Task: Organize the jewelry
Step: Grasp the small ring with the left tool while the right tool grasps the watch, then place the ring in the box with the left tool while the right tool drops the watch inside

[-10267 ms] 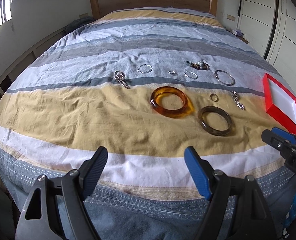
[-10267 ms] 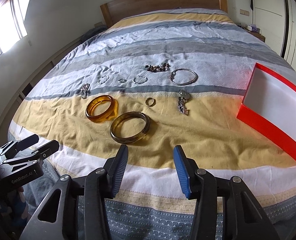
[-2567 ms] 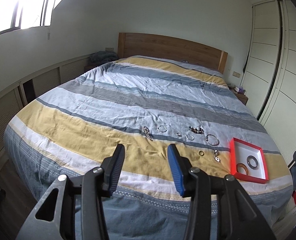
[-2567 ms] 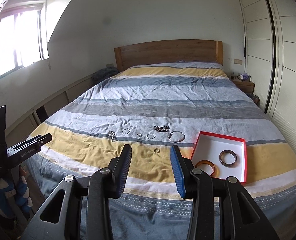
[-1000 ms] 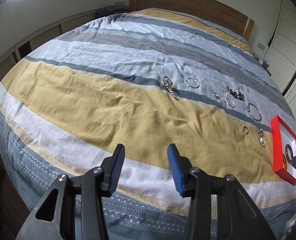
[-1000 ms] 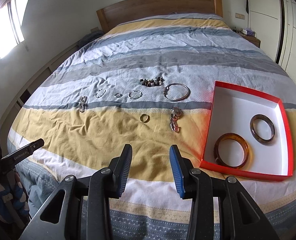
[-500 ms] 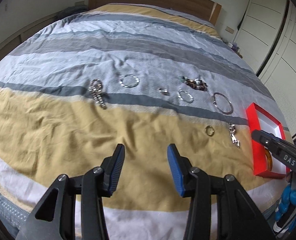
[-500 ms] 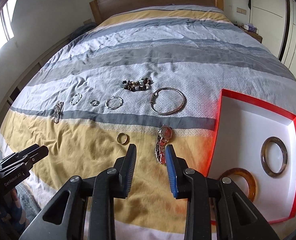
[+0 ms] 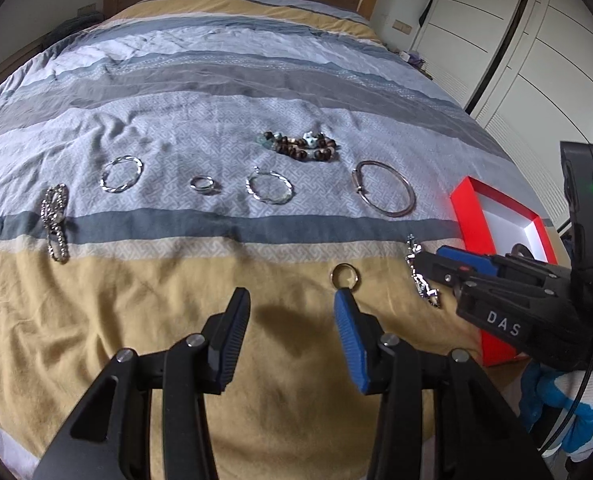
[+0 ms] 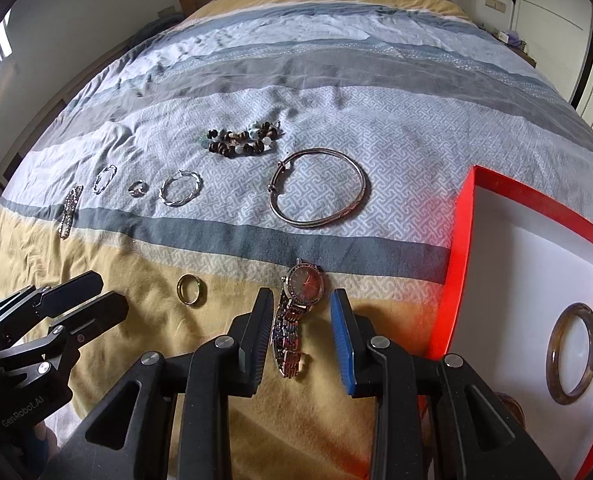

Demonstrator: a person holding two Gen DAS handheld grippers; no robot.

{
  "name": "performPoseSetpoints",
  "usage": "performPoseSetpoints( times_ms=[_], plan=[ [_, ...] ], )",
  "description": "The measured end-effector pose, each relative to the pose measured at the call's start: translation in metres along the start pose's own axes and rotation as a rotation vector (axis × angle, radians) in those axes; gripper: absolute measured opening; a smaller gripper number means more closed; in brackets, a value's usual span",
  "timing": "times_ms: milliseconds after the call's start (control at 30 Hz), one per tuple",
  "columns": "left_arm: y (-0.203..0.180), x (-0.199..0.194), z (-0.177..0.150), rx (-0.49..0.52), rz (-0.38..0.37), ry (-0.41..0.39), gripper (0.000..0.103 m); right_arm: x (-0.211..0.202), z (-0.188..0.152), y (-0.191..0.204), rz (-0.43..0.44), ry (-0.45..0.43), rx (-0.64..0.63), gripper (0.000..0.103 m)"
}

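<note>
From the left wrist view, the left gripper [image 9: 292, 308] hangs over the bed [image 9: 136, 304] with fingers wide apart and empty; a gold ring [image 9: 344, 274] lies just beyond the right fingertip. The red box [image 9: 470, 224] sits at far right.

From the right wrist view, the right gripper [image 10: 301, 320] spreads its fingers on either side of the watch [image 10: 296, 308] without closing. A brown bangle [image 10: 572, 354] lies in the box.

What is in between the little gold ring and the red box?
The watch lies between the ring and the red box, on the yellow stripe. The right wrist view shows it best, with the right gripper's open fingers around its band.
</note>
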State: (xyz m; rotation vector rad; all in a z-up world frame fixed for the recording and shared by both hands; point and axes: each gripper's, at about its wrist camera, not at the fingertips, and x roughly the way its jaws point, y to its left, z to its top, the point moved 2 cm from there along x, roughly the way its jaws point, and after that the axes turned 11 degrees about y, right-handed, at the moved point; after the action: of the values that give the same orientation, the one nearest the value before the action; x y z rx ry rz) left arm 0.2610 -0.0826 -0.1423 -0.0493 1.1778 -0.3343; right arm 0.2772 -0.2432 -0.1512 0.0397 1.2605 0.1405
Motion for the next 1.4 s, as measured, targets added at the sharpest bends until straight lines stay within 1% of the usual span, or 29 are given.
performPoseSetpoints(
  times_ms=[67, 167, 267, 400, 467, 500, 600, 733, 800, 867, 900, 1100, 1400],
  plan=[
    [-0.004, 0.005, 0.002, 0.017, -0.009, 0.005, 0.042, 0.002, 0.004, 0.0, -0.006, 0.005, -0.01, 0.029],
    [-0.008, 0.01, 0.006, 0.039, -0.029, 0.011, 0.042, 0.008, 0.01, 0.002, -0.015, 0.031, -0.039, 0.024],
    [-0.013, 0.013, 0.009, 0.065, -0.04, 0.017, 0.042, 0.016, 0.011, 0.006, -0.032, 0.052, -0.078, 0.021],
    [-0.019, 0.024, 0.013, 0.09, -0.038, 0.035, 0.042, 0.016, 0.011, 0.006, -0.024, 0.044, -0.1, 0.019],
    [-0.02, 0.028, 0.015, 0.096, -0.038, 0.042, 0.042, 0.01, 0.01, 0.003, -0.018, 0.024, -0.099, 0.011],
    [-0.021, 0.03, 0.015, 0.099, -0.037, 0.045, 0.042, 0.007, 0.011, 0.001, -0.01, 0.012, -0.093, 0.01],
    [-0.026, 0.037, 0.018, 0.109, -0.027, 0.056, 0.042, -0.002, 0.013, -0.004, 0.009, -0.014, -0.078, 0.009],
    [-0.032, 0.047, 0.019, 0.127, 0.01, 0.067, 0.041, -0.011, 0.014, -0.01, 0.047, -0.044, -0.056, 0.009],
    [-0.034, 0.051, 0.019, 0.13, 0.02, 0.069, 0.034, -0.015, 0.014, -0.012, 0.065, -0.057, -0.047, 0.009],
    [-0.033, 0.054, 0.021, 0.125, 0.028, 0.07, 0.022, -0.021, 0.012, -0.013, 0.083, -0.072, -0.038, 0.009],
    [-0.032, 0.055, 0.021, 0.121, 0.03, 0.071, 0.019, -0.024, 0.011, -0.014, 0.091, -0.082, -0.033, 0.009],
    [-0.032, 0.05, 0.019, 0.115, 0.026, 0.059, 0.019, -0.045, 0.005, -0.017, 0.119, -0.129, -0.012, 0.009],
    [-0.035, 0.023, 0.019, 0.103, 0.024, 0.025, 0.019, -0.081, -0.008, -0.028, 0.112, -0.192, 0.024, 0.009]
  ],
)
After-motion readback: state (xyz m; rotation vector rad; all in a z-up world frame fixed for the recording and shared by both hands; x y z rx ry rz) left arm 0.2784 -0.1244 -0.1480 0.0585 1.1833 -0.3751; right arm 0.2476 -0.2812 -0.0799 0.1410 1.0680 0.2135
